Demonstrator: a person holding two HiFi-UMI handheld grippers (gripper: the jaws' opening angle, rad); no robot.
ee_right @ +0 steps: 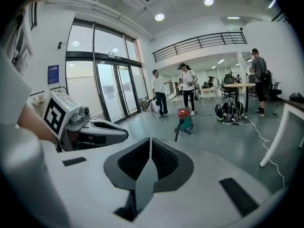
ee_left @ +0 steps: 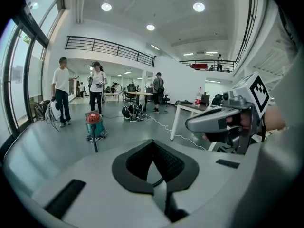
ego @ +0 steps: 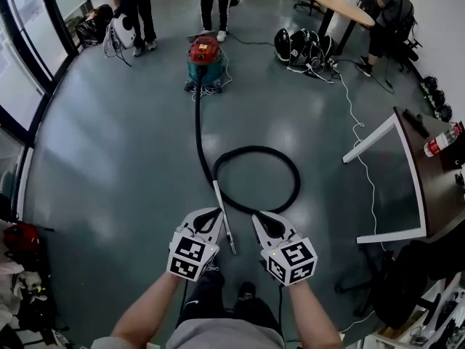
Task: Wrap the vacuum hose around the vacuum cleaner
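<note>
The left gripper (ee_left: 153, 148) is holding its black ribbed jaws pressed together, with nothing between them. Beyond it, on the grey floor, the red-and-teal vacuum cleaner (ee_left: 93, 124) is standing upright. Its dark hose (ee_left: 95, 145) is running from it toward the camera until the gripper's body hides it. A person in a white shirt (ee_left: 61, 90) and a second person (ee_left: 97, 87) are standing behind the vacuum, near the tall windows (ee_left: 19, 80). A third person (ee_left: 157, 87) is standing by a round table (ee_left: 137, 94). At the right, a hand (ee_left: 242, 120) is gripping the right gripper (ee_left: 192, 123), which is pointing left in front of a white table (ee_left: 187, 109) bearing a bottle (ee_left: 198, 97).
</note>
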